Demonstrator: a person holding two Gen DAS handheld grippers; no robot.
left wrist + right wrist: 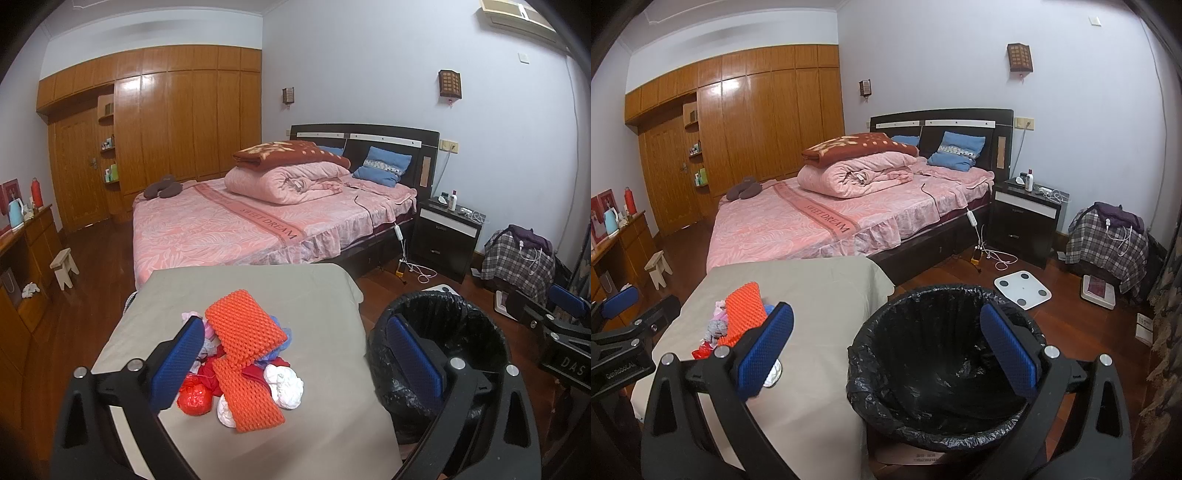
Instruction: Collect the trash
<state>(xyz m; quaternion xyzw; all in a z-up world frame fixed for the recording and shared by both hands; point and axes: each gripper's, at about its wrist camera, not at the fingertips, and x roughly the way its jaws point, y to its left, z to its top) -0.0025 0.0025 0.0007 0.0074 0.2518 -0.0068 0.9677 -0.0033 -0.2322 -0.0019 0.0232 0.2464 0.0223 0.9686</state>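
Note:
A heap of trash lies on a grey-covered table point(314, 295): two orange foam nets point(243, 334), crumpled white paper point(284, 386), a red plastic wad point(194, 400) and pink and blue scraps. The heap also shows in the right wrist view point(742, 314). A bin lined with a black bag point(942, 369) stands on the floor right of the table; it looks empty. My left gripper point(295, 358) is open above the heap's near side. My right gripper point(886, 350) is open above the bin's left rim. Each gripper shows at the edge of the other's view.
A bed with pink bedding point(258, 218) stands behind the table. A dark nightstand point(1023, 221), cables, a white scale point(1022, 283) and a plaid-covered bundle point(1108, 240) are on the right. A wooden dresser point(26, 251) and a small stool point(64, 266) are left.

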